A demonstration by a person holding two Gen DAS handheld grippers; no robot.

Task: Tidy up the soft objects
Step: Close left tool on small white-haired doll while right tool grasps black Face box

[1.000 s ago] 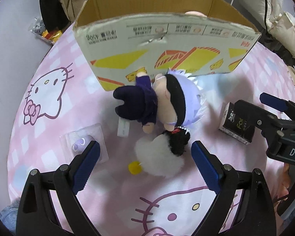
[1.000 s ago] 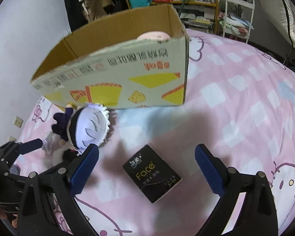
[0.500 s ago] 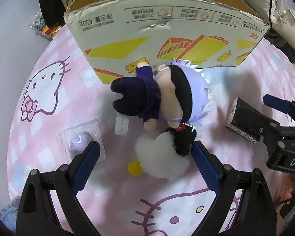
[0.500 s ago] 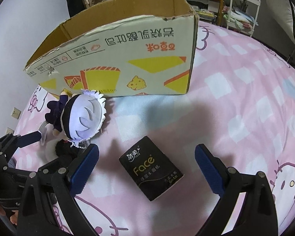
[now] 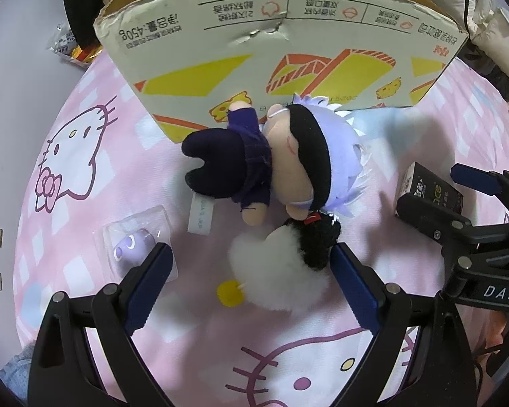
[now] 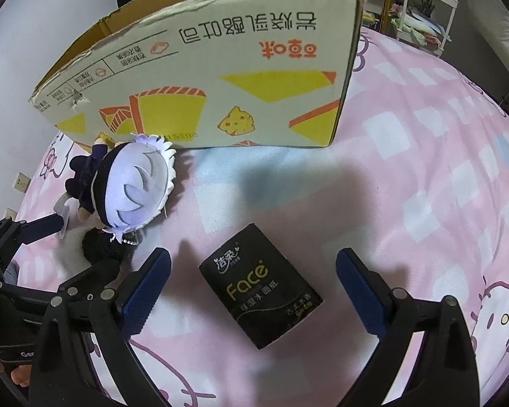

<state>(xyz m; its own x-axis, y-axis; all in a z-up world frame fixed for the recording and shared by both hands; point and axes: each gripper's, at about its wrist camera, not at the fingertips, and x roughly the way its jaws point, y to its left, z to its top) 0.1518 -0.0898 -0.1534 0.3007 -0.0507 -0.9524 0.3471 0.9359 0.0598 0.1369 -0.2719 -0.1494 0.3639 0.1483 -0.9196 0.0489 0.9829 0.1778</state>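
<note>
A plush doll [image 5: 275, 166] with lavender hair and a dark outfit lies on the pink bed against the cardboard box [image 5: 281, 51]. A white and black fluffy plush [image 5: 288, 271] with a yellow piece lies just below it. My left gripper [image 5: 251, 271] is open, its fingers on either side of the fluffy plush, not touching it. In the right wrist view the doll [image 6: 132, 183] lies at the left and a black tissue pack [image 6: 261, 288] lies between the open fingers of my right gripper [image 6: 252, 274]. The pack also shows in the left wrist view [image 5: 427, 190].
A clear blister pack with a purple toy [image 5: 135, 244] lies by my left finger. The pink Hello Kitty bedsheet [image 6: 424, 169] covers the bed. The box [image 6: 220, 84] stands open at the back. Shelves and a rack [image 6: 420, 6] stand beyond the bed.
Both grippers have moved forward and lower, toward the bed. The fluffy plush now sits between my left fingers and the tissue pack between my right fingers. Nothing was taken hold of.
</note>
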